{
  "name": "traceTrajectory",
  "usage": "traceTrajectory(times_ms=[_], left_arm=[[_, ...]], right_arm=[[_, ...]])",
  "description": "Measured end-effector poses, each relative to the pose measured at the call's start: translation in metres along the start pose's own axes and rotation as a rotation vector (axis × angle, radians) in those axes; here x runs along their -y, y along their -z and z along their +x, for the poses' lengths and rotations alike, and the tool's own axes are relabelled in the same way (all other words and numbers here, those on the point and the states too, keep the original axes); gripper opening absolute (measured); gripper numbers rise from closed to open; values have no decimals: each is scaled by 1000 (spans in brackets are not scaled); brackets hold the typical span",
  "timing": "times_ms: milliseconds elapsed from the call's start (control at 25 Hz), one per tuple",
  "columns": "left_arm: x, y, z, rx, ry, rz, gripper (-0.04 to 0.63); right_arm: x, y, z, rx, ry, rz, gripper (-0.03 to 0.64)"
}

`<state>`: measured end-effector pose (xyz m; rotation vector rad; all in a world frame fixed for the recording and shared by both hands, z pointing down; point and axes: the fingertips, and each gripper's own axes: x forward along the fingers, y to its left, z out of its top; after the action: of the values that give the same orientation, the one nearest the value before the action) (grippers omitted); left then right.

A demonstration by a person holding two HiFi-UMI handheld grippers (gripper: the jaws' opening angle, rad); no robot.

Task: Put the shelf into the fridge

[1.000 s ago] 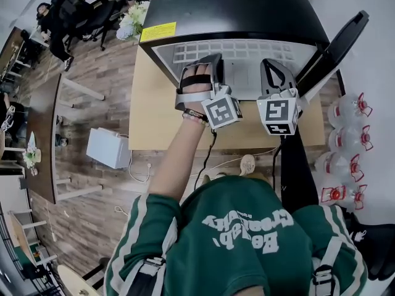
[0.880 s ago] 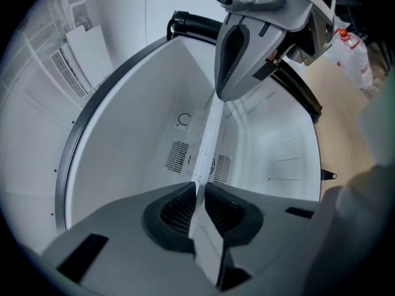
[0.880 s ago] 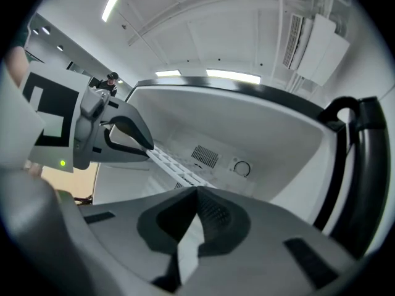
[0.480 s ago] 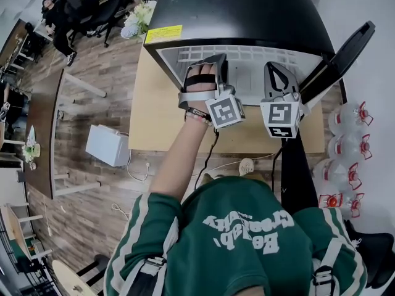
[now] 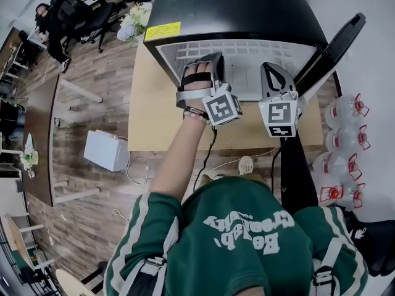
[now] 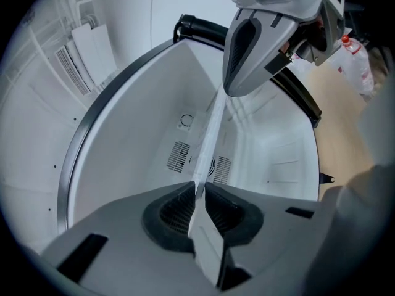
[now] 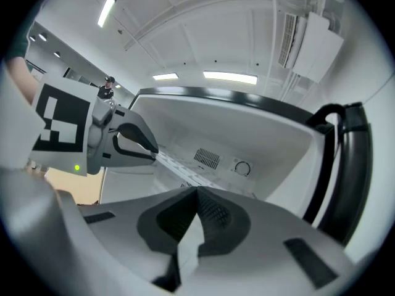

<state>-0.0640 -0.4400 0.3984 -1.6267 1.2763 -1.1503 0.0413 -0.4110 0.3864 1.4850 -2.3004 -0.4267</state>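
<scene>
A: Far left, on the floor?
B: White box (image 5: pixel 106 150) on wood planking, just beside the table (image 5: pixel 154 113). Flowers (image 5: pixel 133 22) near the table's far corner.

A: On the table?
B: Black fridge (image 5: pixel 234 8), yellow label (image 5: pixel 162 31) at the top front left. White interior exposed.

A: At the opening, left side?
B: The left gripper (image 5: pixel 208 63), in a hand. Nearly closed jaws, pads clamped on the thin white front edge of the shelf (image 5: pixel 244 73).

A: Shelf location?
B: In the fridge opening, carried between both grippers. Edge-on in the left gripper view, running straight across to the other gripper. Depth inside not discernible.

A: Next along?
B: The right gripper (image 5: pixel 273 69), near the left one, on the same edge. Jaws all but together, pinching the shelf edge between the pads.

A: Further right?
B: Fridge door (image 5: pixel 333 48), swung open. Beyond it, clear bottles (image 5: pixel 342 139) with red tops, on pale floor beside the table.
</scene>
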Motion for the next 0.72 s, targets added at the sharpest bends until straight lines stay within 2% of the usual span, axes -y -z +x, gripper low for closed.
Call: traceTrajectory(times_ms=[80, 160, 440, 560, 720], left_arm=[[-2, 2, -7, 10, -14, -9, 47], [-6, 4, -16, 15, -30, -24, 12], [-12, 16, -58, 46, -42, -124, 12], [-14, 20, -82, 67, -41, -198, 12], [-20, 19, -116, 112, -39, -335, 11]], right_arm=[[-2, -4, -8, -3, 13, 3, 3], [-5, -8, -17, -4, 25, 5, 3], [-17, -23, -57, 3, 76, 39, 3], [-24, -27, -77, 7, 94, 72, 3], [-28, -30, -105, 19, 120, 134, 3]])
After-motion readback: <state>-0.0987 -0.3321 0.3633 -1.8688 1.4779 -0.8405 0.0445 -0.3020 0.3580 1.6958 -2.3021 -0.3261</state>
